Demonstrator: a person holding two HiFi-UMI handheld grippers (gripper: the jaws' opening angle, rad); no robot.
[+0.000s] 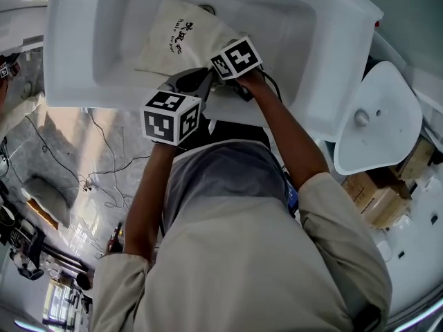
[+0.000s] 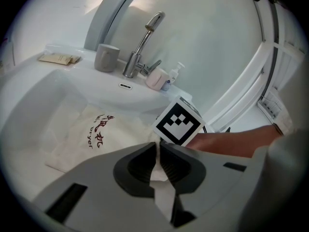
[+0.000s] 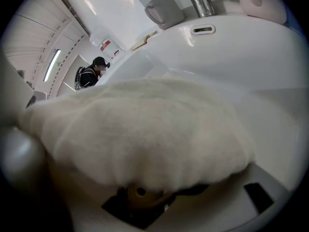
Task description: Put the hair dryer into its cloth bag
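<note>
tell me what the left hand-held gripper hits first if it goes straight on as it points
Shut on the edge of the cloth bag, the left hand-held gripper would probably meet the right one's marker cube first; depth is unclear.

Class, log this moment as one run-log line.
left gripper: shut on cream printed cloth bag | right gripper: jaws hidden under bag cloth | bag: lying in white sink

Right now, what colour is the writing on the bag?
Dark red on the cream bag, clearest in the left gripper view.
</note>
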